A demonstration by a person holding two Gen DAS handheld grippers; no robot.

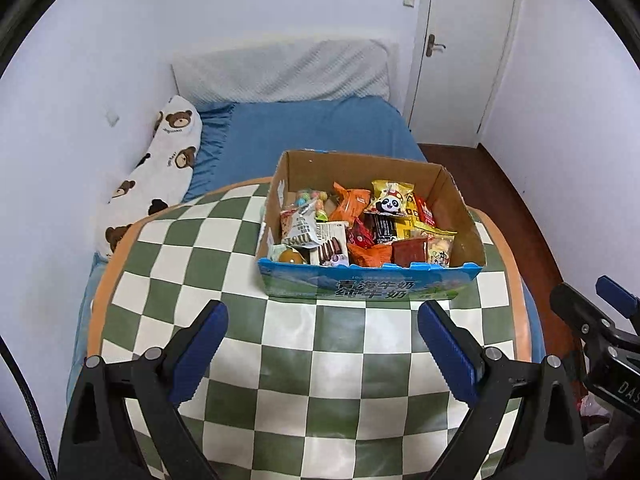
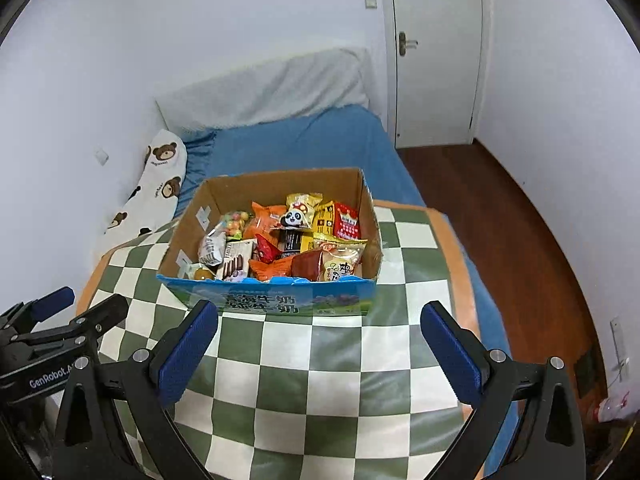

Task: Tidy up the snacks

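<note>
A cardboard box with a blue and green printed front stands on the green and white checked table. Inside lie several snack packets, among them a panda packet, orange packets and a dark biscuit pack. My left gripper hangs open in front of the box, nothing between its blue pads. My right gripper is open too, just short of the box front. Each gripper shows at the edge of the other's view.
Behind the table is a bed with a blue sheet, a bear-print pillow on the left and a white headboard cushion. A white door and wooden floor lie to the right.
</note>
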